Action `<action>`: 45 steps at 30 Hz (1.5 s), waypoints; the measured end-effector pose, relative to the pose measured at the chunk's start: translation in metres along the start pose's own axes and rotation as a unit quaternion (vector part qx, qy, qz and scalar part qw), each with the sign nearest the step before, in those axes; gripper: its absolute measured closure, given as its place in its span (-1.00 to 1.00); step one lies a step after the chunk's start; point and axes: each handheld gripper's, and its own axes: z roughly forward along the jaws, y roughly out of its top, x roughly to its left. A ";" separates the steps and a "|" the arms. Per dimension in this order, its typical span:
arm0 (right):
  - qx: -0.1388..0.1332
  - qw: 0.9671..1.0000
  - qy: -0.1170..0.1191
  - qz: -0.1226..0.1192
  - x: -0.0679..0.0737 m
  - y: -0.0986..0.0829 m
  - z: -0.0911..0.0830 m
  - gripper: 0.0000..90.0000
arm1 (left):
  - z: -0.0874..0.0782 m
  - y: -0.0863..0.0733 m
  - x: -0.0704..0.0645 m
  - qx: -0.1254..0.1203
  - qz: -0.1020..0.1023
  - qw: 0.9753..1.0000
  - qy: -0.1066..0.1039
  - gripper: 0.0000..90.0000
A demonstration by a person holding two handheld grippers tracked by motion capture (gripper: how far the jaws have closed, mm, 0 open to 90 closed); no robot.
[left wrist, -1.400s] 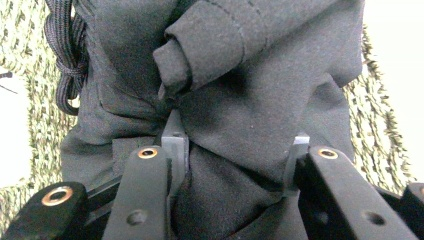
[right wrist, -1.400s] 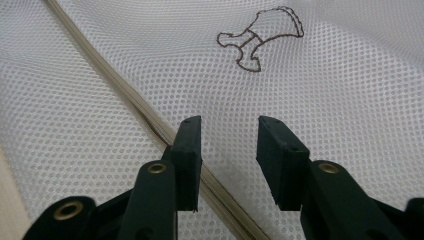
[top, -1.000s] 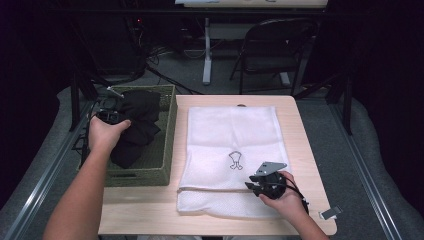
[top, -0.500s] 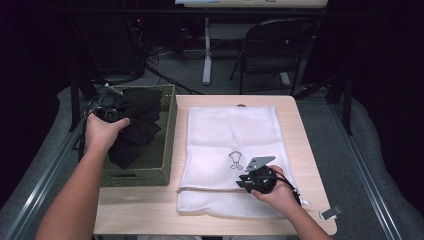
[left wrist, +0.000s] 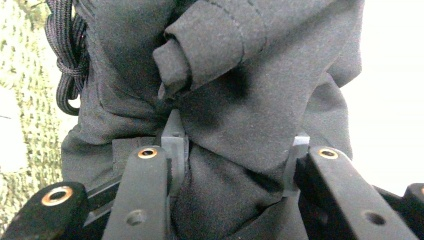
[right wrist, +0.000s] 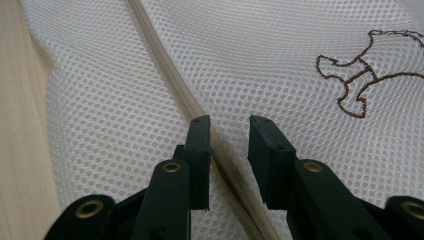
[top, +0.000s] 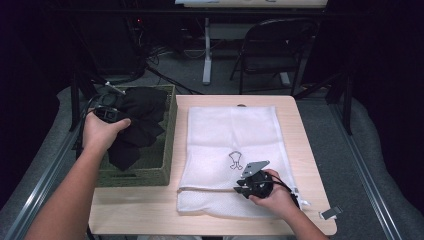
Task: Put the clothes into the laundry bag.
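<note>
- We see the left gripper (top: pixel 111 107) over the green woven basket (top: pixel 169 132) at the table's left side, clamped on a bunch of the black garment (top: pixel 137 125) that fills the basket.
- In the left gripper view, the black cloth (left wrist: pixel 235 100) is bunched between the two jaws, which press into it from either side; a folded hem sticks up above them and a knotted black cord (left wrist: pixel 67 65) hangs at the upper left.
- The basket's woven wall (left wrist: pixel 22 100) shows pale green behind the cloth in that view.
- The right gripper (top: pixel 249 184) sits low on the white mesh bag (top: pixel 232 135), which lies flat on the wooden table (top: pixel 145 215) just beside the basket.
- In the right gripper view, its jaws stand apart, grasping nothing, with the bag's zipper (right wrist: pixel 175 80) running diagonally between them.
- The mesh (right wrist: pixel 280 60) lies under both jaw tips; we cannot tell if they touch it.
- A small brown stitched figure (right wrist: pixel 362 75) marks the bag to the right of the jaws, and shows just above the right gripper from the high view.
- A small grey clip (top: pixel 331 212) lies at the table's near right corner.
</note>
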 end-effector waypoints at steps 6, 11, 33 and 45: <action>0.002 1.000 -0.002 0.002 -0.002 0.000 0.003 0.69 | -0.004 -0.002 -0.007 0.001 0.013 1.000 -0.010 0.36; 0.005 1.000 0.002 0.002 -0.006 -0.001 0.003 0.83 | -0.007 -0.002 -0.010 0.005 0.022 1.000 -0.016 0.36; 0.027 0.999 0.020 -0.017 -0.006 -0.003 0.012 0.89 | -0.008 -0.004 -0.017 0.004 0.032 0.999 -0.022 0.35; 0.043 0.999 0.015 -0.026 -0.005 0.002 0.011 0.99 | -0.008 -0.005 -0.021 0.005 0.035 0.999 -0.027 0.35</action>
